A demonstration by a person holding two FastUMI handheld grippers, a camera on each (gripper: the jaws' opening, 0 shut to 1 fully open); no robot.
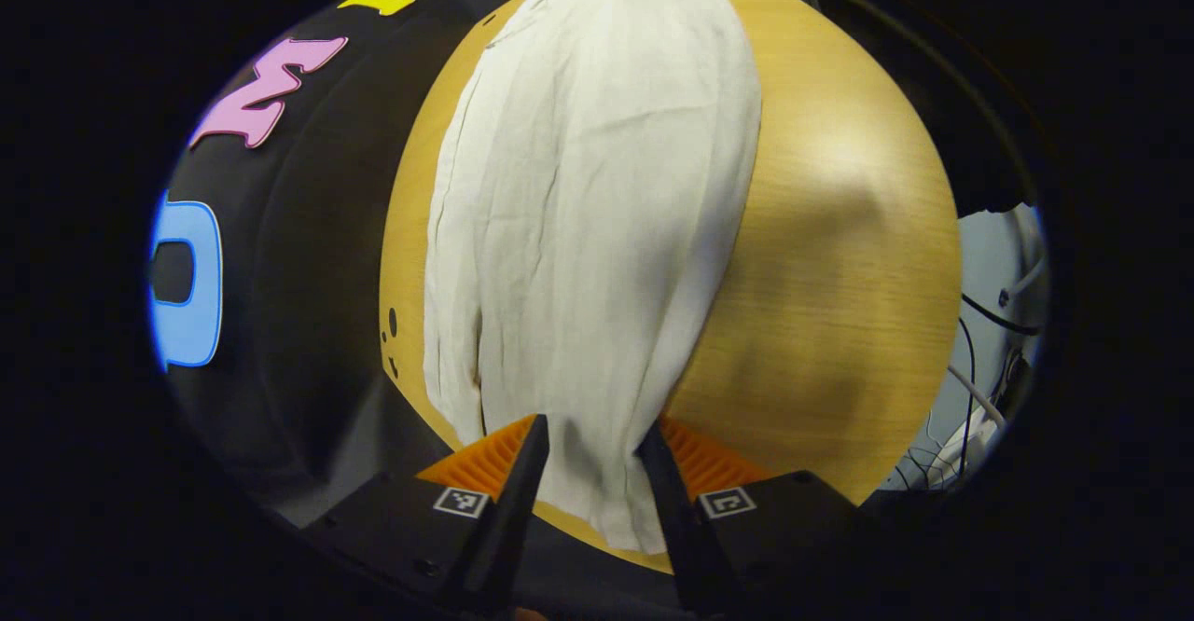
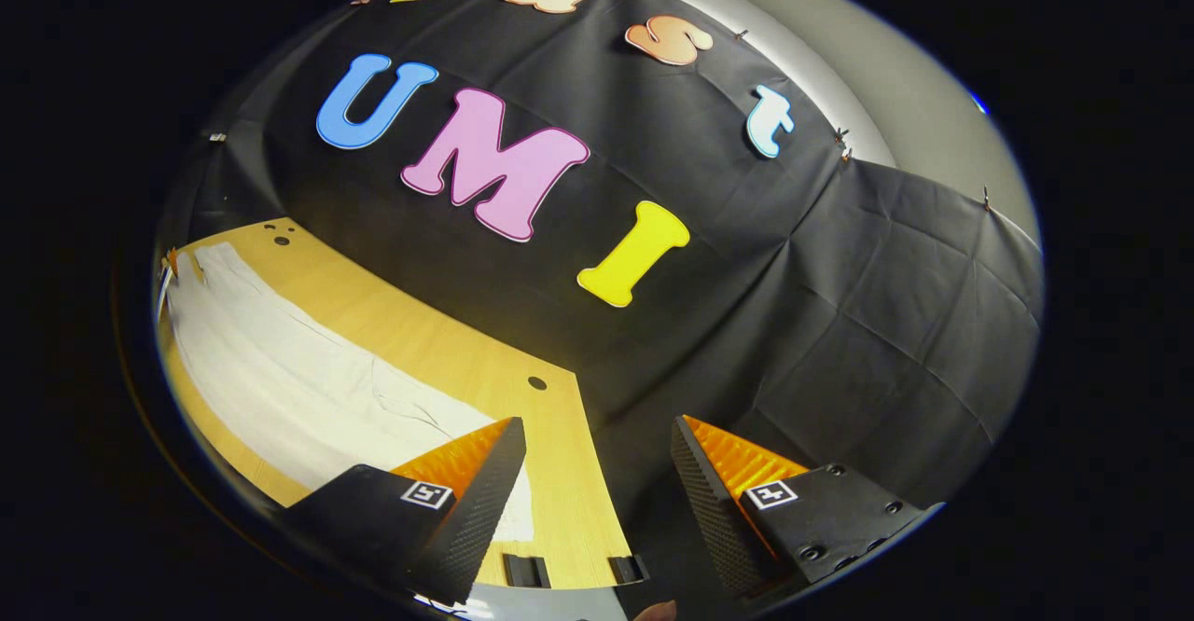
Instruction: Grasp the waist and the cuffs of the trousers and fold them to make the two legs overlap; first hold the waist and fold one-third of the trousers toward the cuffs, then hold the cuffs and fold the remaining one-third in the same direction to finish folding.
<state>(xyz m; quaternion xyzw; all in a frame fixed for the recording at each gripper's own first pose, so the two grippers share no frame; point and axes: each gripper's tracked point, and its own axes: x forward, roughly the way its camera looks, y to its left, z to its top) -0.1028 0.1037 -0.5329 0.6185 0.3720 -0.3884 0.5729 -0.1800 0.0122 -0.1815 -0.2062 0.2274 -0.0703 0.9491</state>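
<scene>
The white trousers (image 1: 597, 229) lie stretched out along the wooden table (image 1: 839, 257), with the legs lying close together. Their near end reaches the table's edge and lies between the fingers of my left gripper (image 1: 592, 430), whose jaws stand a little apart on either side of the cloth. In the right gripper view the trousers (image 2: 280, 360) run away to the left across the table (image 2: 420, 341). My right gripper (image 2: 597, 434) is open over the table's near end, nothing between its fingers; its left finger (image 2: 485, 472) hangs above the nearest end of the cloth.
The booth's black cloth wall (image 2: 746, 304) stands close behind the table's long side. Small dark holes (image 2: 536, 382) mark the tabletop near its corners. Loose cables (image 1: 979, 397) lie on the floor beyond the table's right edge in the left gripper view.
</scene>
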